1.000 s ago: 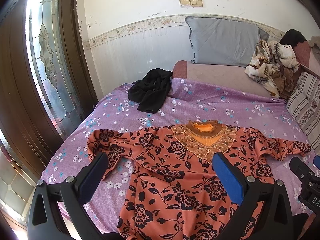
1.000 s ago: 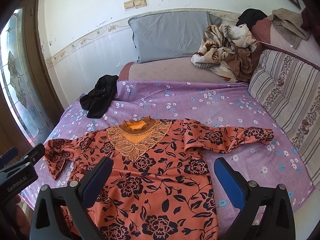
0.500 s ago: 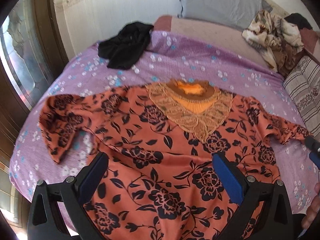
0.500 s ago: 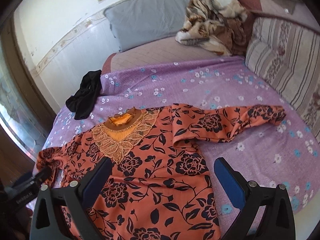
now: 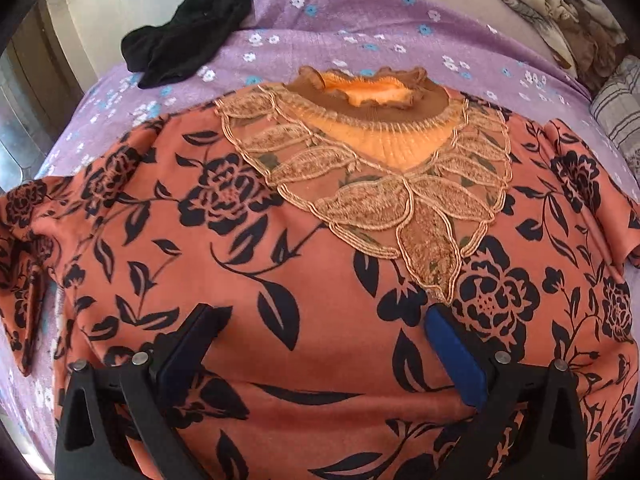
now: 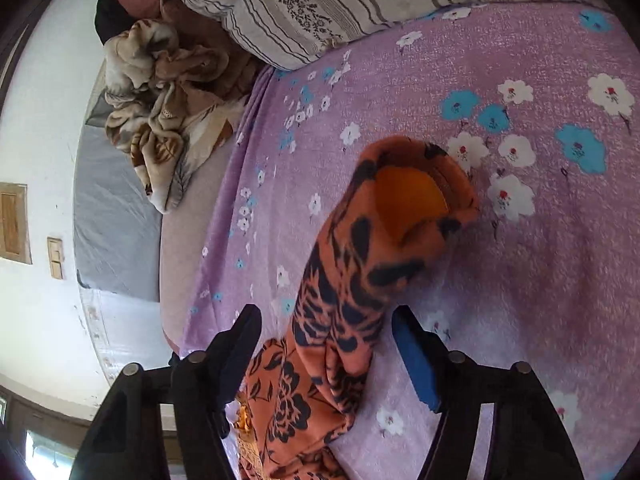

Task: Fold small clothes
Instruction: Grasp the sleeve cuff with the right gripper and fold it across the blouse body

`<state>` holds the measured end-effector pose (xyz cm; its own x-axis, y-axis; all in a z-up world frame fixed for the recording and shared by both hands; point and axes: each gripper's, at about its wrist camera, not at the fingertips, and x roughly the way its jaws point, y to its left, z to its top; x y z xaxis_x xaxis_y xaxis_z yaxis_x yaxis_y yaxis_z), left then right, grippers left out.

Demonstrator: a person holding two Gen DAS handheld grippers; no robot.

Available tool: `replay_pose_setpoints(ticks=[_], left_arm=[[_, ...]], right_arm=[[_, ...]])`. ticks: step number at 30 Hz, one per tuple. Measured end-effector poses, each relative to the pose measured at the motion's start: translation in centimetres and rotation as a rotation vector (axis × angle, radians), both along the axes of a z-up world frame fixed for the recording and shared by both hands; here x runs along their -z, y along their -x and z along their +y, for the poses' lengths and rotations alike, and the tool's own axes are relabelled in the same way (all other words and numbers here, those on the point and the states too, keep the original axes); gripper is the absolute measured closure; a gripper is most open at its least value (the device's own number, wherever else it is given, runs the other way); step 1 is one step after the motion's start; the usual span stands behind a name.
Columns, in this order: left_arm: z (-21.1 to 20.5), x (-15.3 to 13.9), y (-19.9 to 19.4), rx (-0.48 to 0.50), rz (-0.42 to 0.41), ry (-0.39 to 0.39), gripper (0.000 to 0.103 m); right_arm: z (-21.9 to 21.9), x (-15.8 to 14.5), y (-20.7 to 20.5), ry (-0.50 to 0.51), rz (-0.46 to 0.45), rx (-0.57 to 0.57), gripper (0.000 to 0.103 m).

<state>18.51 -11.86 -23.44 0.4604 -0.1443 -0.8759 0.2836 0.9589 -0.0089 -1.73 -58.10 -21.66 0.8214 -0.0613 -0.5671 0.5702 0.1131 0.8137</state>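
Orange fleece with a black flower print: the blouse [image 5: 320, 264] lies face up on the purple bedsheet [image 5: 360, 36], lace collar [image 5: 384, 176] toward the far side. In the right wrist view, my right gripper [image 6: 326, 356] straddles the sleeve [image 6: 360, 272], whose open cuff points away across the sheet. Its jaws are closing, with the sleeve between them; I judge the pads are not yet pressing on the cloth. The left gripper [image 5: 320, 344] hangs released over the chest below the collar, nothing between its jaws.

To do this well, I'd catch both layers of the sleeve, not just the top skin, then carry it flat across the chest. The left could pin the body near the shoulder so the blouse doesn't drag. The fleece looks thick, so a shallow bite may slip.
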Motion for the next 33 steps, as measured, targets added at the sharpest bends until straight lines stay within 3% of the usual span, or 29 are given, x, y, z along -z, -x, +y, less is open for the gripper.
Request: replay_pose_setpoints(ticks=[1,3,4,5,7,9,13,16,20,23,25,26,27,30,33], left_arm=[[0.1,-0.1,0.2,-0.010,-0.017,0.019,0.000],[-0.1,-0.2,0.3,-0.020,-0.021,0.016,0.000],[-0.2,-0.2,0.4,-0.021,-0.027,0.015,0.000],[-0.2,-0.2,0.4,-0.024,-0.031,0.019,0.000],[-0.3,-0.3,0.4,-0.024,-0.030,0.027,0.000],[-0.5,-0.5,0.5,-0.021,-0.025,0.033,0.000],[-0.1,-0.6,-0.7,-0.003,0.016,0.007,0.000],[1.3,-2.1,-0.9,-0.047,-0.048,0.019,0.000],[4.5,-5.1,-1.3,-0.131,-0.142,0.067,0.000],[7.6,-6.2,-1.8,-0.220,-0.186,0.075,0.000],[9.5,-6.1,-2.3,-0.278,-0.186,0.083,0.000],[10.3,-6.0,-2.6,-0.298,-0.174,0.102,0.000],[10.8,-5.8,-2.8,-0.311,-0.159,0.118,0.000],[11.6,-5.1,-3.1,-0.317,-0.129,0.148,0.000],[10.7,-5.5,-2.8,-0.261,-0.141,0.176,0.000]], right_arm=[[-0.3,-0.1,-0.6,0.018,0.029,0.003,0.043],[-0.7,0.8,-1.6,0.061,0.122,0.015,0.072],[-0.8,1.1,-2.1,0.089,0.188,0.034,0.079],[-0.7,1.2,-2.6,0.117,0.244,0.044,0.093],[0.3,0.1,-3.6,0.183,0.262,0.034,0.098],[2.1,-2.7,-4.8,0.294,0.186,-0.011,0.098],[8.2,-8.4,-7.7,0.473,-0.082,-0.219,0.098],[13.6,-9.8,-10.7,0.460,-0.250,-0.434,0.098],[21.1,-8.7,-14.5,0.404,-0.300,-0.685,0.098],[25.7,-5.8,-16.9,0.338,-0.221,-0.818,0.093],[28.3,-3.4,-17.7,0.279,-0.166,-0.913,0.073],[29.0,-2.5,-17.8,0.226,-0.163,-0.941,0.031],[29.4,-1.8,-17.3,0.188,-0.174,-0.934,0.012],[29.8,-2.2,-17.0,0.211,-0.221,-0.950,0.012],[28.3,-3.8,-16.5,0.230,-0.274,-0.910,0.012]])
